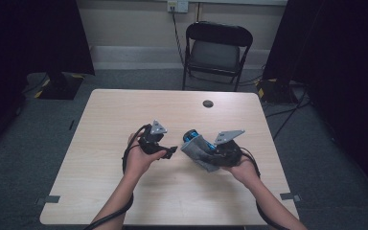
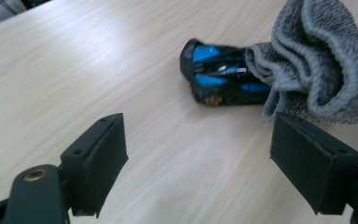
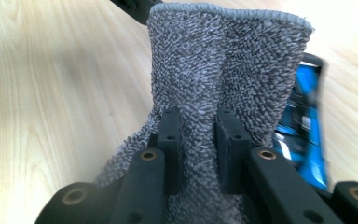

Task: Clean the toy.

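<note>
Right tongs (image 3: 198, 135): clamped on a fold of the grey towel (image 3: 223, 60); the cloth bunches between the two black pads and fans out beyond them.
Left tongs (image 2: 198, 168): jaws wide apart with nothing between them, only bare bench showing in the gap.
Towel: draped over one end of the blue and black toy car (image 2: 219, 74), which lies on the bench with its other end poking out from under the cloth.
Key relation: seen from the left tongs, the toy car lies ahead and a little toward the right jaw, with the towel edge hanging just beside that jaw; the car's long axis seems to run across the line of the tongs, though the towel hides part of it, so I am not sure.
Nearer hand: the right hand (image 1: 242, 165) already has the towel; the left hand (image 1: 141, 158) is near the toy car but apart from it.
Likely step: the free tongs look placed to take the car or the loose towel edge.
Bench (image 1: 124, 110): pale wood grain, with a small dark round cap (image 1: 208, 103) beyond the toy car.
Room: a black folding chair (image 1: 218, 48) stands beyond the bench's far edge on grey carpet; dark curtains hang to either side.
</note>
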Available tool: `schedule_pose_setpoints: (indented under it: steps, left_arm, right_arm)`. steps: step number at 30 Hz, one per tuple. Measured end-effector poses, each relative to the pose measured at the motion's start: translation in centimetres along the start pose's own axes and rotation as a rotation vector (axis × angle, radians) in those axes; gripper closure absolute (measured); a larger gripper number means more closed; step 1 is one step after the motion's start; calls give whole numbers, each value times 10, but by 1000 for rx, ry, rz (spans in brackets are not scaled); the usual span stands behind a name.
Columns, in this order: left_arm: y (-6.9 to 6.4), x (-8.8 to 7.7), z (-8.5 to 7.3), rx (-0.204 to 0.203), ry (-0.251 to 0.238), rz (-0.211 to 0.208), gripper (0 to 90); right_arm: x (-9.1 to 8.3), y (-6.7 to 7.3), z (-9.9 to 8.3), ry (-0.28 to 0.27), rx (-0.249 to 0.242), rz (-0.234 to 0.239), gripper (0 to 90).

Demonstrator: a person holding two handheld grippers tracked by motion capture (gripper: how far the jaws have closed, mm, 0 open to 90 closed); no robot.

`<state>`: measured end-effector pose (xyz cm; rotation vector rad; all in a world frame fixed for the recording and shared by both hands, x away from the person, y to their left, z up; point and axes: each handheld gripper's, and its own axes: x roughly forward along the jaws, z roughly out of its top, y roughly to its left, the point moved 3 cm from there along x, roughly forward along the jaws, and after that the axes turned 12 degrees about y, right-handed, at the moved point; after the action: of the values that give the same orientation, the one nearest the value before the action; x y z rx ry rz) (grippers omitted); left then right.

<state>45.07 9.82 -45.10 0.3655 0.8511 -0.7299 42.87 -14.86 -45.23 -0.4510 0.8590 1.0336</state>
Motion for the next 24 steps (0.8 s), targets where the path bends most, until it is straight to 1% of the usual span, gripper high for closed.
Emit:
schedule_pose_setpoints:
  steps: [3,4,7,8,11,12,14,17,20,22,24]
  left_arm:
    - [4,-7,-11,-12,-3,0,183]
    - [5,-9,-13,-11,-4,4,183]
    - [7,-13,-21,-26,-9,-6,183]
    - [8,-14,-23,-25,-10,-2,183]
    - [11,-18,-29,-42,-17,-7,181]
    - [12,-18,-31,-50,-22,-6,182]
    - [16,-22,-35,-53,-21,-9,187]
    - [20,-26,-39,-69,-37,-8,186]
    - [22,-29,-41,-67,-41,-8,186]
    - [23,-31,-42,-73,-50,-13,187]
    - [23,-34,-43,-70,-61,-14,188]
  right_arm:
    - [10,7,6,10,-11,13,743]
    - [13,10,8,15,-19,12,742]
    - [20,15,14,18,-28,25,741]
    - [23,17,18,22,-35,30,741]
    - [31,24,24,36,-64,38,740]
    - [34,26,26,41,-68,44,738]
    - [40,29,28,48,-77,49,735]
    - [49,33,31,53,-79,62,733]
    - [58,38,35,52,-80,83,732]
    - [65,42,38,59,-84,89,729]
    - [70,44,40,61,-80,96,728]
